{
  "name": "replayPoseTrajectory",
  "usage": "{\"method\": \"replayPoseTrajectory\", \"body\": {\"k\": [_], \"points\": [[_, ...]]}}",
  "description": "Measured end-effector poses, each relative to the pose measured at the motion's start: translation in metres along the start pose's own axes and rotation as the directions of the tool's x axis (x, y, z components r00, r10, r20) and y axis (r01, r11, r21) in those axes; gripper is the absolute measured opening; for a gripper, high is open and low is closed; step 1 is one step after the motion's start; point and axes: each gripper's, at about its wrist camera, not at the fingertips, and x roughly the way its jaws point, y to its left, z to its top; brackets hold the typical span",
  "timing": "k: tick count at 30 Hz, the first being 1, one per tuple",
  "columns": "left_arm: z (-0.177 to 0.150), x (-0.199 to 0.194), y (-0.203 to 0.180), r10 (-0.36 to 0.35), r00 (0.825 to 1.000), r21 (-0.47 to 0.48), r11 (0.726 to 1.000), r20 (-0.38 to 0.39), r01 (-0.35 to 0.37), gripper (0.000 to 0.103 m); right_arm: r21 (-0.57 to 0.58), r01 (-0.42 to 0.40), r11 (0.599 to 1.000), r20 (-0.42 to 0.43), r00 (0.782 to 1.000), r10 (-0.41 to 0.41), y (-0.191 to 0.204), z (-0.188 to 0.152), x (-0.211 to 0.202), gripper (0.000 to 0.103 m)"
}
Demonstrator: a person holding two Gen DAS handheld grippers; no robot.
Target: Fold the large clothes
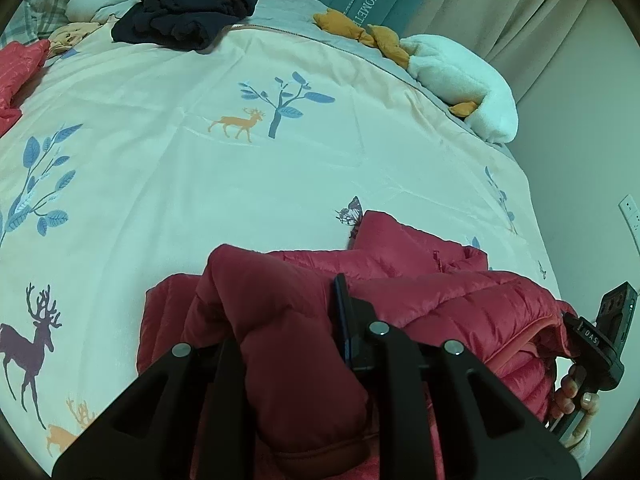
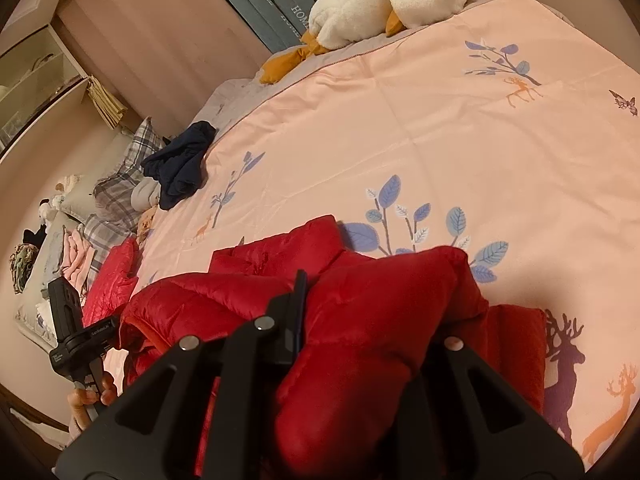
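Note:
A red puffer jacket lies bunched on the near part of the bed's patterned duvet. My left gripper is shut on a thick fold of it; padding bulges between the jaws and hides one finger. In the right wrist view the same jacket fills the right gripper, which is shut on another puffy fold. Each view shows the other handheld gripper at its edge, held by a hand: the right one and the left one.
A dark navy garment lies heaped at the far side of the bed. A white plush goose rests along the far right edge, near the wall. Another red garment sits at the left edge. Plaid pillows pile beyond it.

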Motion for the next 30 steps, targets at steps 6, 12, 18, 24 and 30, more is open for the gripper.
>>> {"method": "replayPoseTrajectory", "body": {"k": [6, 12, 18, 24, 30], "points": [[0.003, 0.009, 0.000, 0.013, 1.000, 0.004, 1.000, -0.017, -0.013, 0.018, 0.016, 0.008, 1.000, -0.021, 1.000, -0.008, -0.005, 0.002, 0.010, 0.015], [0.005, 0.017, 0.001, 0.022, 0.999, 0.002, 1.000, -0.030, -0.022, 0.018, 0.035, 0.006, 0.999, -0.035, 0.999, -0.005, -0.009, 0.004, 0.017, 0.016], [0.007, 0.022, 0.001, 0.027, 0.999, 0.001, 1.000, -0.040, -0.027, 0.018, 0.048, 0.004, 0.999, -0.048, 0.999, -0.002, -0.013, 0.005, 0.022, 0.017], [0.008, 0.027, 0.000, 0.038, 0.998, 0.006, 0.999, -0.050, -0.037, 0.018, 0.048, 0.009, 0.999, -0.055, 0.998, -0.007, -0.014, 0.006, 0.025, 0.017], [0.009, 0.030, 0.001, 0.043, 0.997, 0.008, 0.999, -0.056, -0.042, 0.018, 0.051, 0.013, 0.999, -0.063, 0.998, -0.010, -0.016, 0.007, 0.029, 0.018]]}}
